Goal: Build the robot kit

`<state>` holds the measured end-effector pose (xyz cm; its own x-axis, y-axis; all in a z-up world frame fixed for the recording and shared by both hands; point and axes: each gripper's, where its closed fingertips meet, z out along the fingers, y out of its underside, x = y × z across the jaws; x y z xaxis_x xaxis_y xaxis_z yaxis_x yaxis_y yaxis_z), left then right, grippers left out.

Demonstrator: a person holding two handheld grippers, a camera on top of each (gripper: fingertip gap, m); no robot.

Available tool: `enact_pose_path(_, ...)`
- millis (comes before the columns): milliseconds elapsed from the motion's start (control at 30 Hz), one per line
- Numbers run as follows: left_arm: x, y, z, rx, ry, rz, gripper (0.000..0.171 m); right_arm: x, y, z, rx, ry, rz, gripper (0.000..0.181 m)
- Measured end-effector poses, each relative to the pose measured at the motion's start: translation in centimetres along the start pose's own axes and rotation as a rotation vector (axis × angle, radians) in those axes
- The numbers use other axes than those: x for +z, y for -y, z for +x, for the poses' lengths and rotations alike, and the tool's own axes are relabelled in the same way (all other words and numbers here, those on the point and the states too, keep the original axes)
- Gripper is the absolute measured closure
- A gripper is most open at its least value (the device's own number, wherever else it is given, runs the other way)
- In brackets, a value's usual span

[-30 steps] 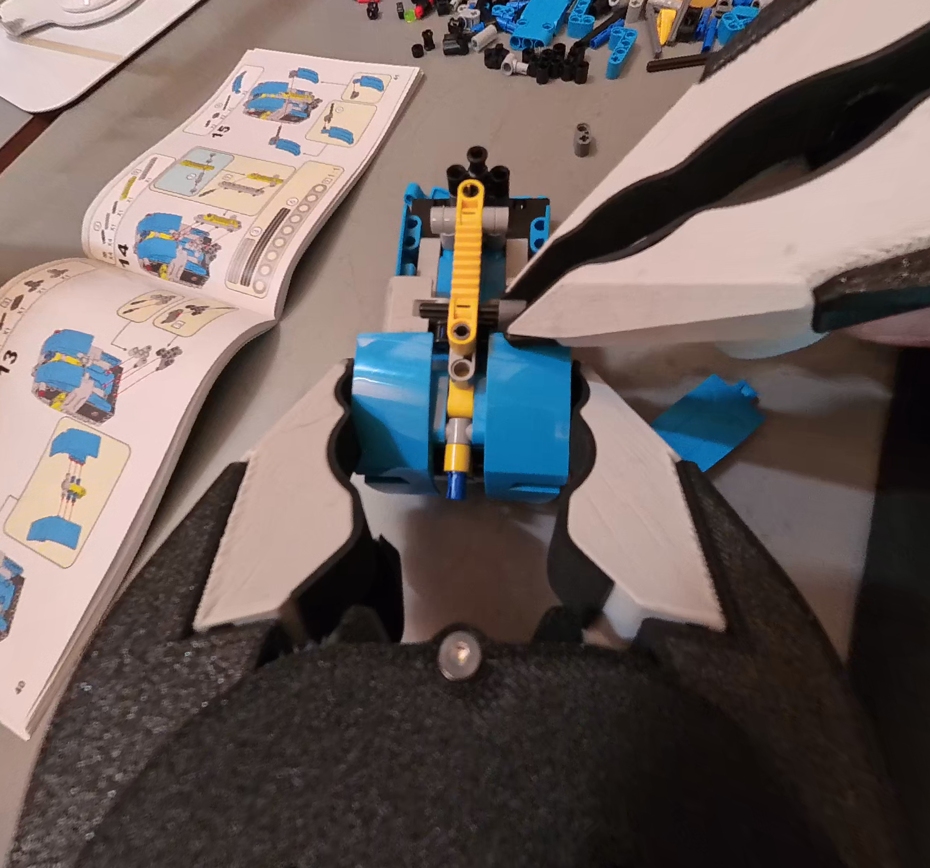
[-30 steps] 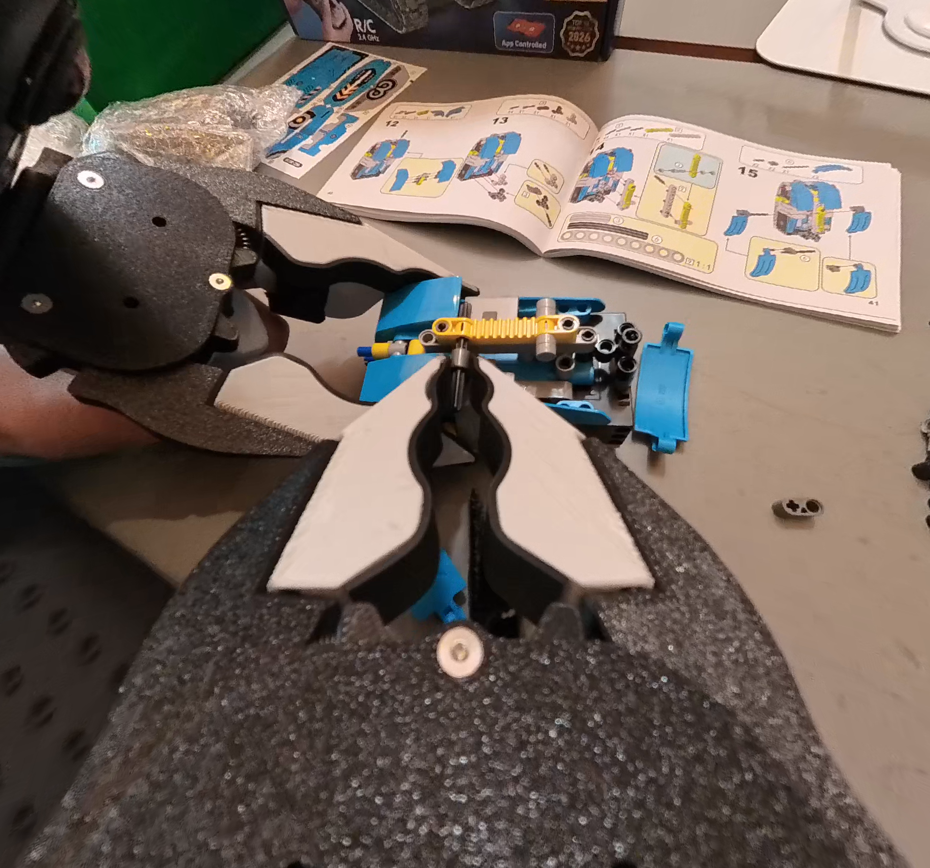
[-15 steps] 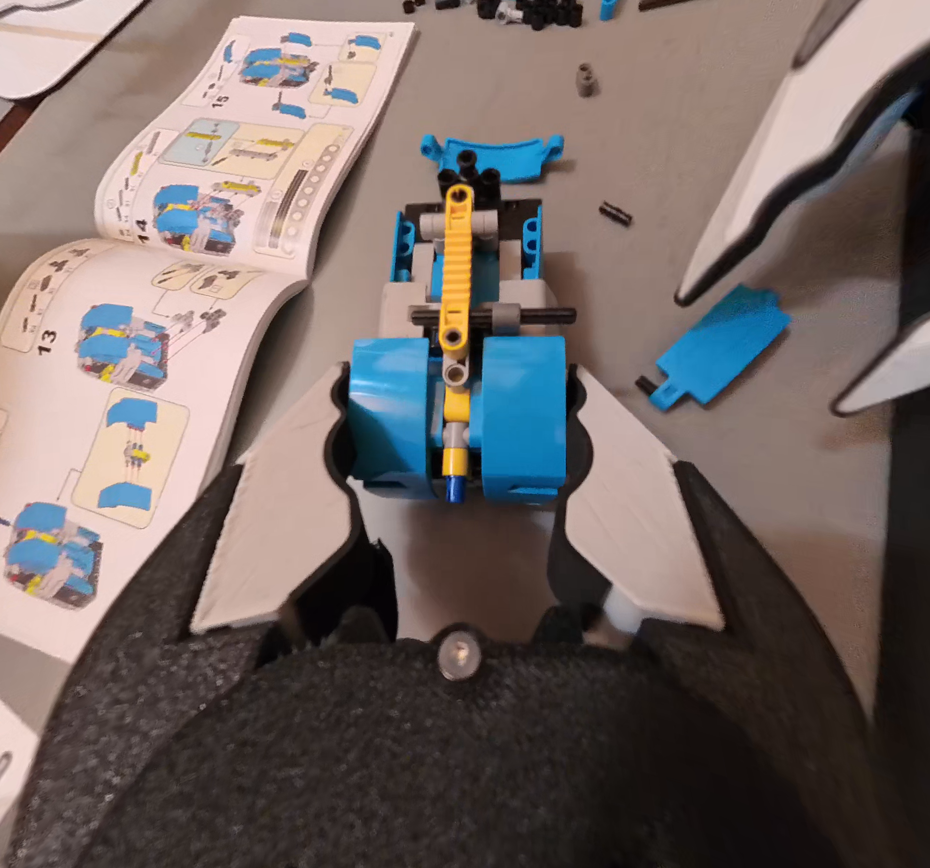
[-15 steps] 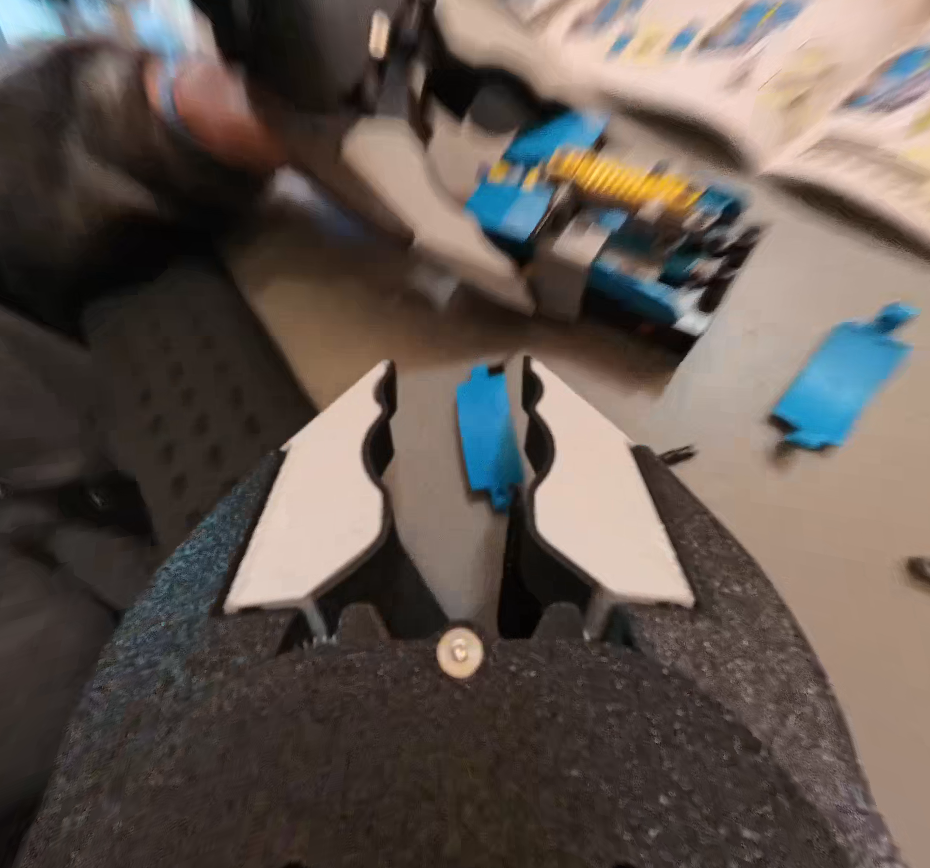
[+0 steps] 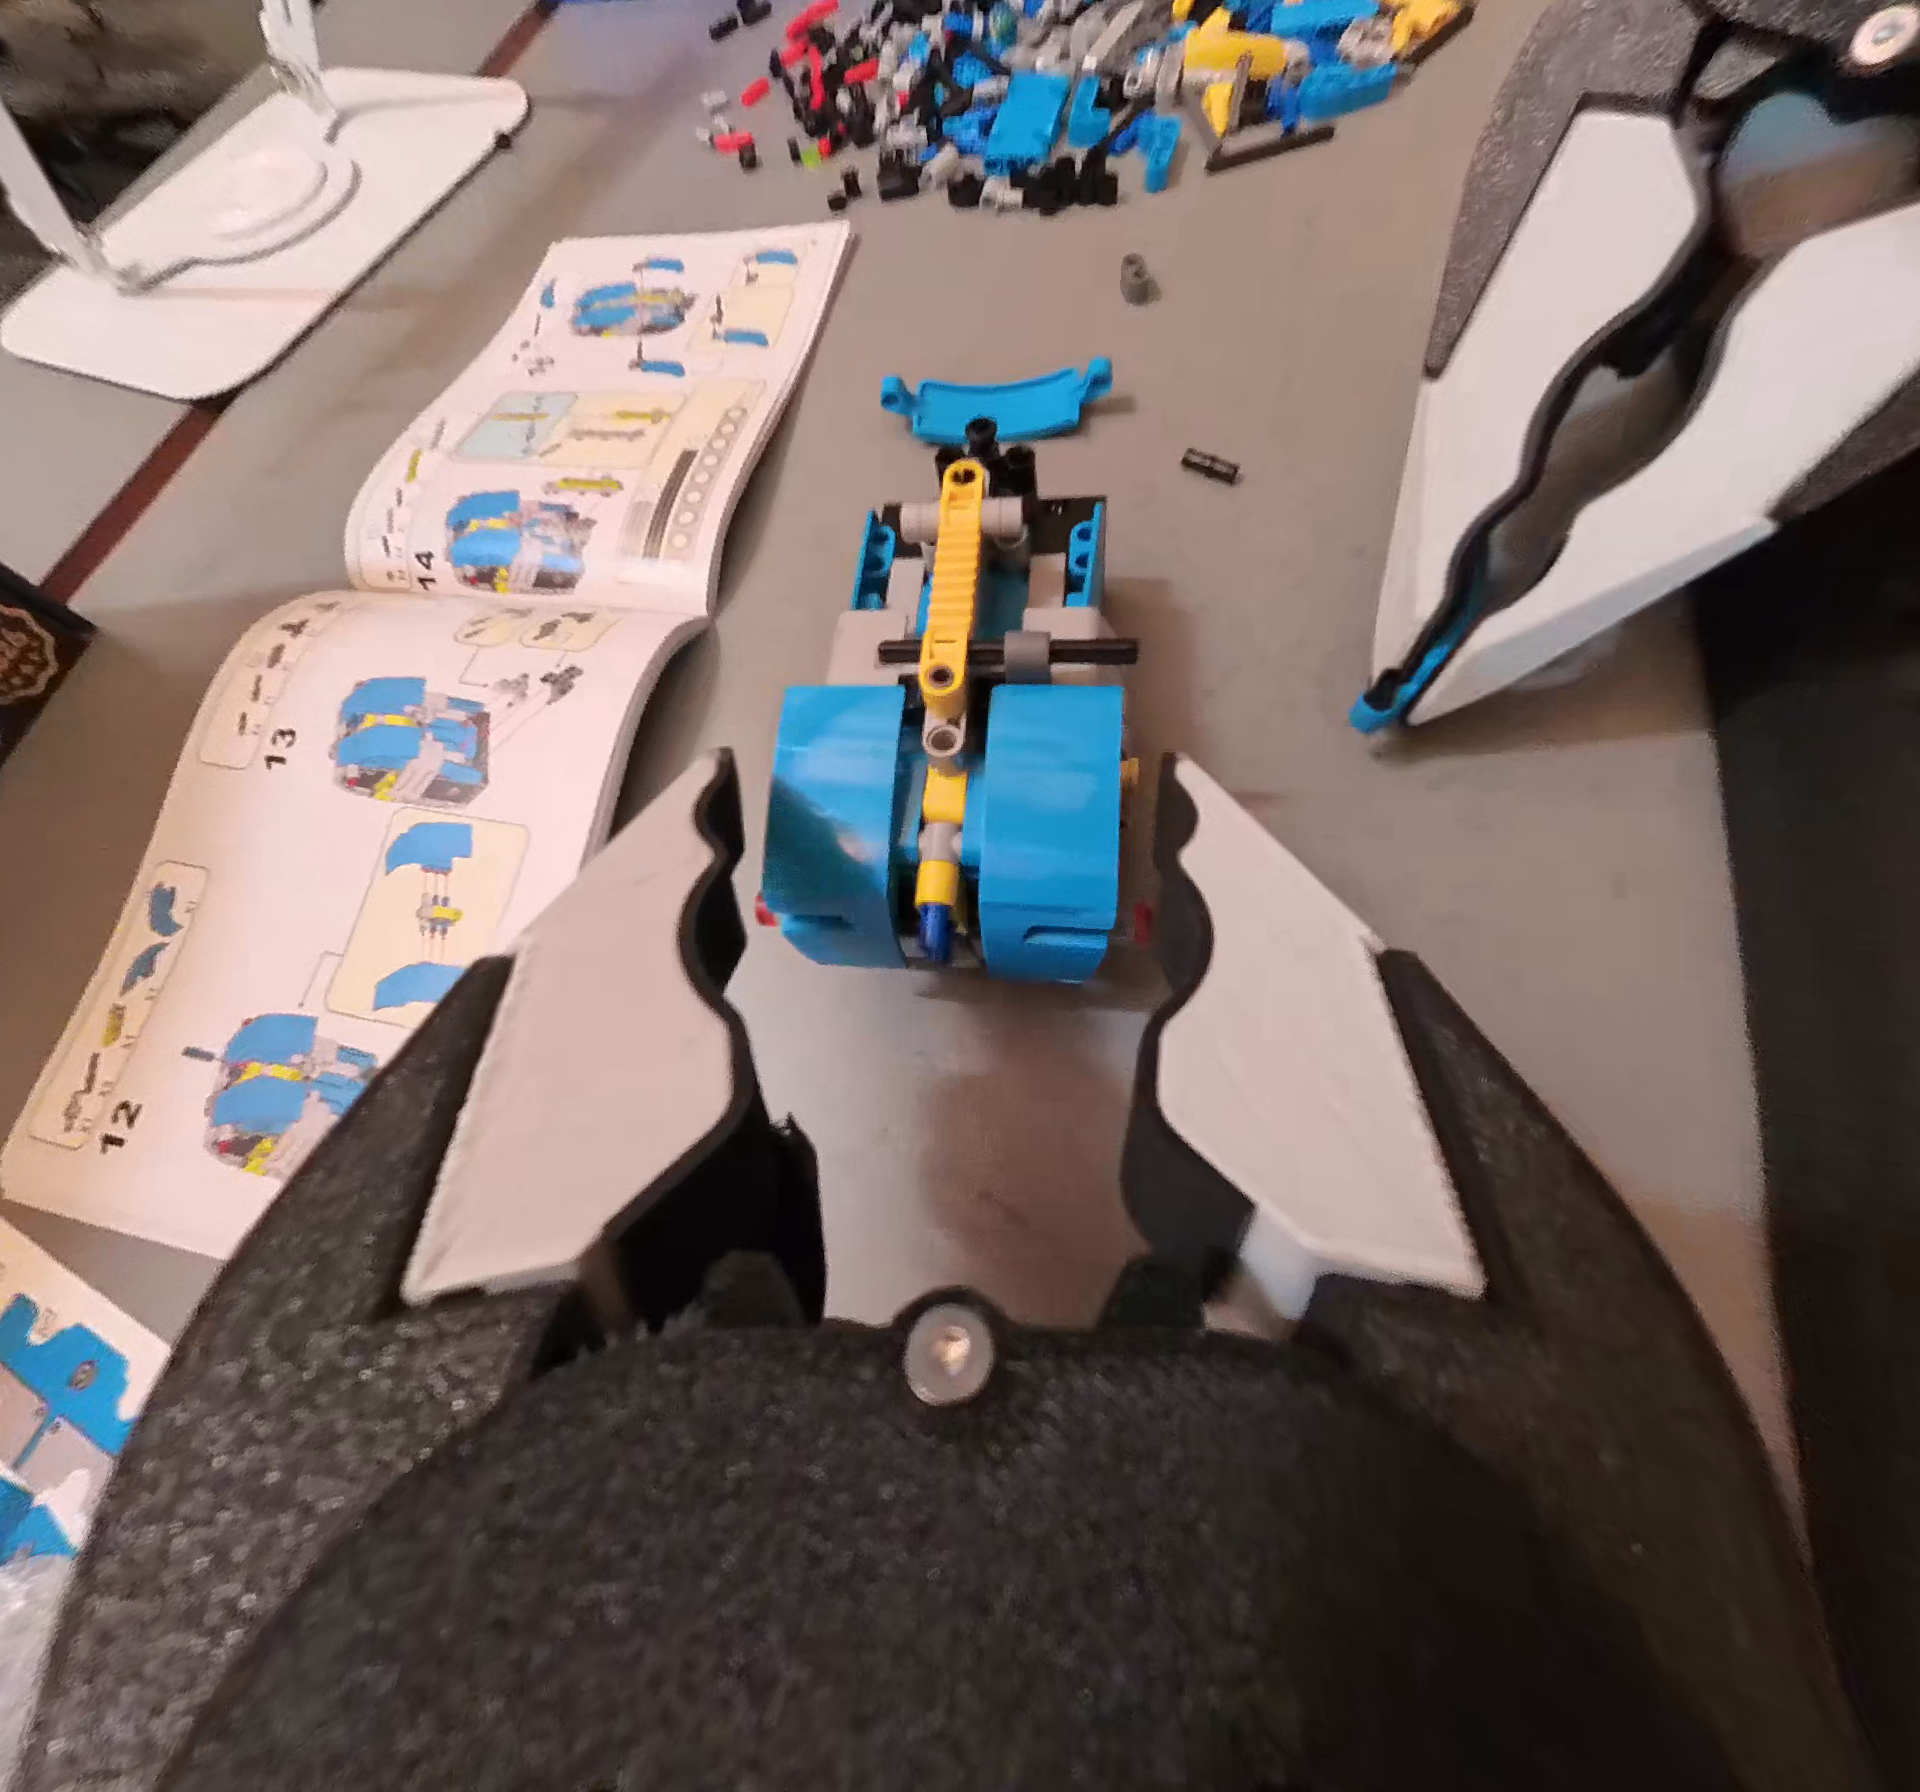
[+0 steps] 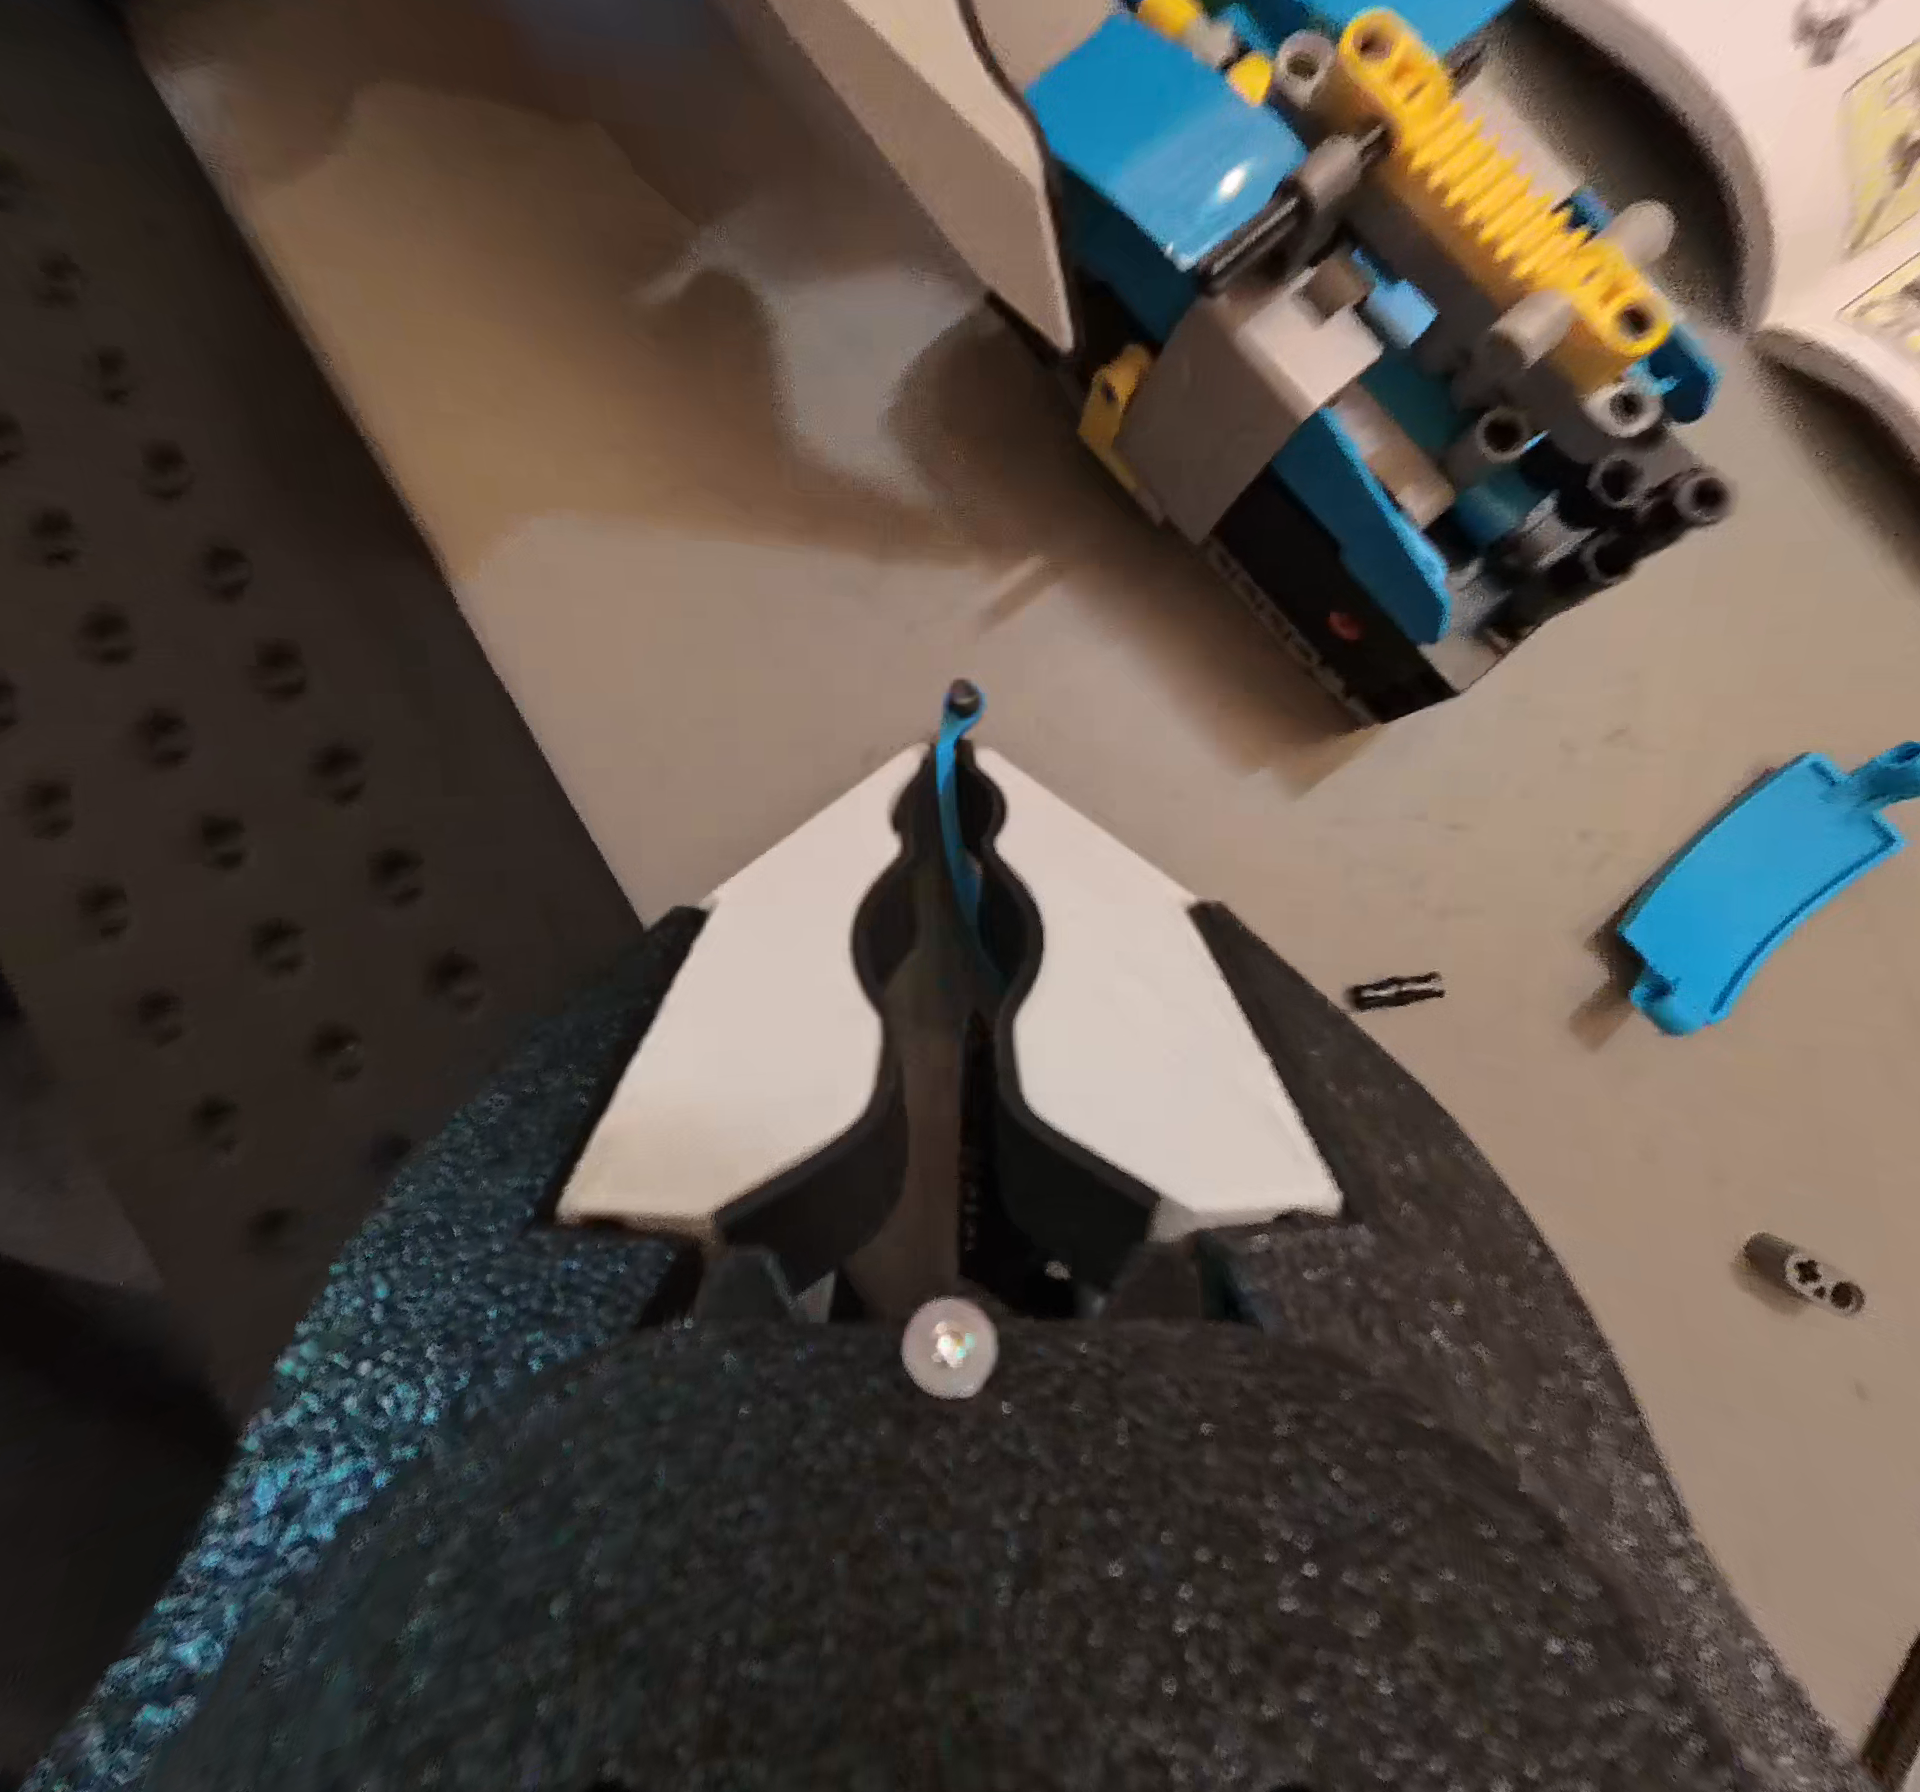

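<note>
The left gripper (image 5: 945, 776) stands with jaws wide around the toy car (image 5: 948, 755) on the bench (image 5: 1299, 911). Only its view shows the booklet (image 5: 436, 724) and parts pile (image 5: 1091, 69). The right gripper (image 6: 956, 755) pinches a thin blue panel (image 6: 958, 849).

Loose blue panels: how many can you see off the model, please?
2. One panel lies beyond the model; the other panel is pinched in the right gripper. The parts pile may hide more.
</note>
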<state>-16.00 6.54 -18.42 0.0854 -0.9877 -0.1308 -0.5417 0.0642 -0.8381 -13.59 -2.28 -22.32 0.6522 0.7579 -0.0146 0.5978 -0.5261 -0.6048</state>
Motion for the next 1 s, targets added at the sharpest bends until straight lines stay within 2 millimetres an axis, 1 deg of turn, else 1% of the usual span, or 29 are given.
enact_pose_path(33,-0.4,0.5,0.0,0.004,0.003,0.027,0.097,-0.4,0.5,0.0,-0.001,0.006,0.035,0.179)
enact_pose_path(100,-1.5,1.9,0.2,-0.003,-0.013,0.106,0.11,-1.4,1.6,-0.9,0.026,0.093,0.12,0.179)
enact_pose_path(133,-2.1,2.6,1.0,-0.027,-0.067,0.151,0.116,-2.0,2.2,-1.6,0.045,0.154,0.17,0.179)
enact_pose_path(267,-3.8,4.7,6.8,-0.171,-0.463,0.255,0.125,-3.8,4.5,-3.4,0.174,0.406,0.338,0.179)
enact_pose_path(333,-3.9,4.8,8.6,-0.202,-0.569,0.255,0.13,-4.6,5.4,-4.1,0.217,0.515,0.402,0.179)
enact_pose_path(367,-3.7,4.6,9.2,-0.203,-0.593,0.24,0.132,-4.8,5.8,-4.2,0.222,0.539,0.424,0.179)
enact_pose_path(433,-3.7,4.4,10.0,-0.208,-0.642,0.236,0.143,-4.8,5.9,-4.2,0.209,0.543,0.428,0.179)
enact_pose_path(500,-3.8,4.6,10.1,-0.249,-0.675,0.248,0.144,-4.9,6.1,-4.1,0.201,0.538,0.44,0.179)
enact_pose_path(567,-4.0,4.8,10.4,-0.287,-0.725,0.253,0.156,-5.1,6.1,-4.0,0.2,0.54,0.448,0.179)
enact_pose_path(600,-4.1,4.7,10.5,-0.296,-0.74,0.253,0.157,-5.1,6.0,-4.0,0.192,0.536,0.446,0.179)
enact_pose_path(700,-3.8,4.8,10.3,-0.32,-0.727,0.258,0.159,-5.1,6.0,-3.6,0.185,0.507,0.456,0.179)
enact_pose_path(767,-3.5,5.0,9.6,-0.37,-0.701,0.26,0.16,-5.0,6.2,-2.9,0.198,0.468,0.48,0.179)
enact_pose_path(833,-3.3,5.4,8.6,-0.446,-0.675,0.273,0.165,-5.0,6.5,-2.0,0.183,0.387,0.513,0.178)
enact_pose_path(867,-3.2,5.5,8.0,-0.49,-0.657,0.283,0.166,-4.9,6.7,-1.5,0.165,0.329,0.524,0.171)
enact_pose_path(900,-3.1,5.5,7.4,-0.535,-0.639,0.288,0.166,-4.9,6.8,-0.6,0.15,0.232,0.534,0.161)
enact_pose_path(933,-3.1,5.5,6.8,-0.572,-0.626,0.296,0.166,-4.9,6.9,0.2,0.122,0.136,0.543,0.159)
enact_pose_path(967,-3.0,5.4,6.3,-0.597,-0.615,0.3,0.165,-5.1,7.0,0.5,0.095,0.081,0.553,0.16)
enact_pose_path(1000,-2.9,5.2,5.9,-0.615,-0.603,0.298,0.165,-5.3,7.2,0.3,0.077,0.062,0.562,0.161)
